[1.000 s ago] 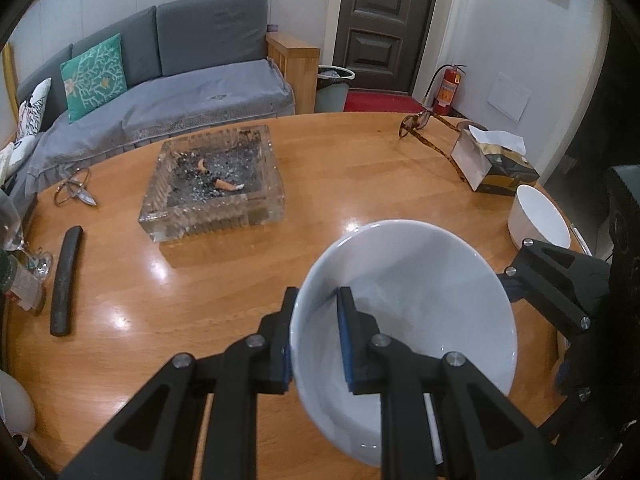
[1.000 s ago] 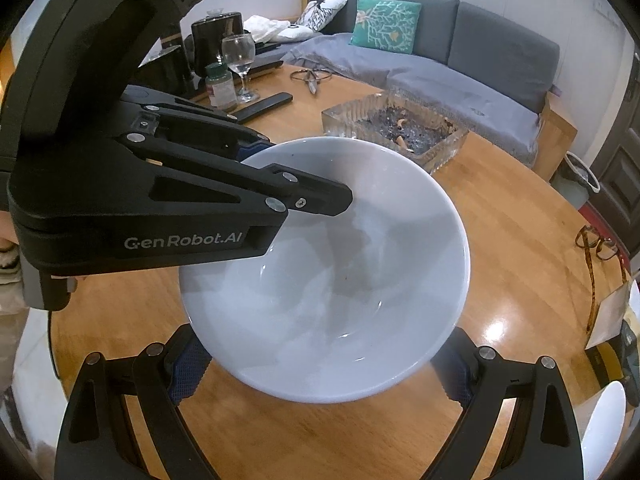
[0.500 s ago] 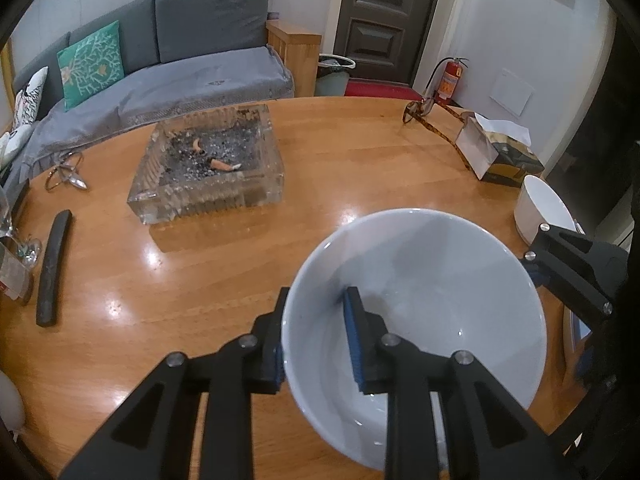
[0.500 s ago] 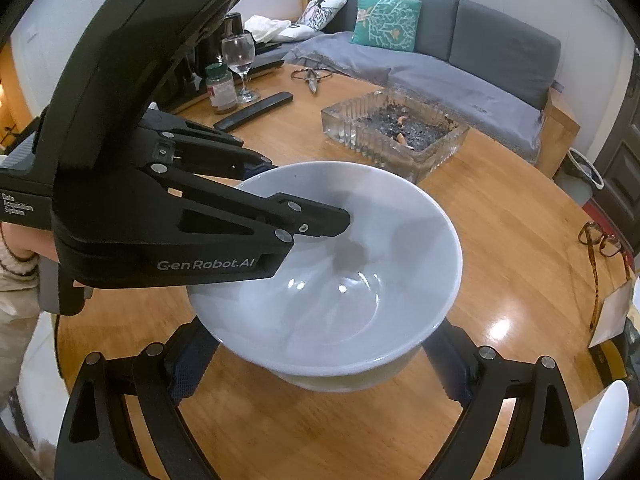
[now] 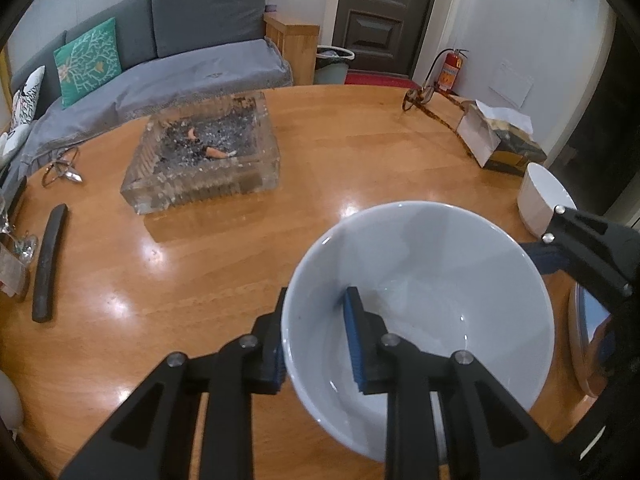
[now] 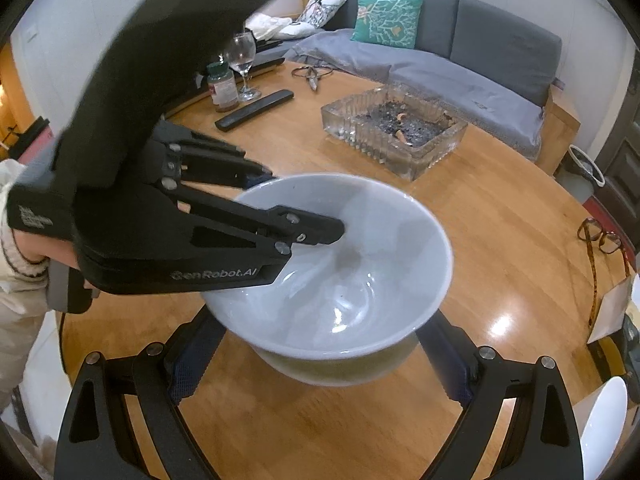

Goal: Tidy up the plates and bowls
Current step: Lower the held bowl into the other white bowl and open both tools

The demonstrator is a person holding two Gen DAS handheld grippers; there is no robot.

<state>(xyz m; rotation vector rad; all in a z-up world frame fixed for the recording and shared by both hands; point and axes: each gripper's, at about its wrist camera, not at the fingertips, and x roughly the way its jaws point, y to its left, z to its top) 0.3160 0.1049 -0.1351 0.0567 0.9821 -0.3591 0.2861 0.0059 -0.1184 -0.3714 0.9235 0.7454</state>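
A large white bowl sits nested in a second white bowl on the round wooden table. My left gripper straddles the upper bowl's near rim, one finger outside and one inside. Its jaws stand a little apart, and a small gap shows at the inner pad. My right gripper is open wide, with its fingers on either side of the lower bowl and clear of it. One of its fingers shows at the right of the left wrist view.
A glass ashtray stands mid-table. A black remote, a wine glass and a bottle are on the left. Spectacles, a tissue box, a small white bowl and a plate are on the right.
The upper bowl has come down level into the lower bowl. My left gripper's jaws have parted slightly on its rim. The right gripper has stayed still and open.
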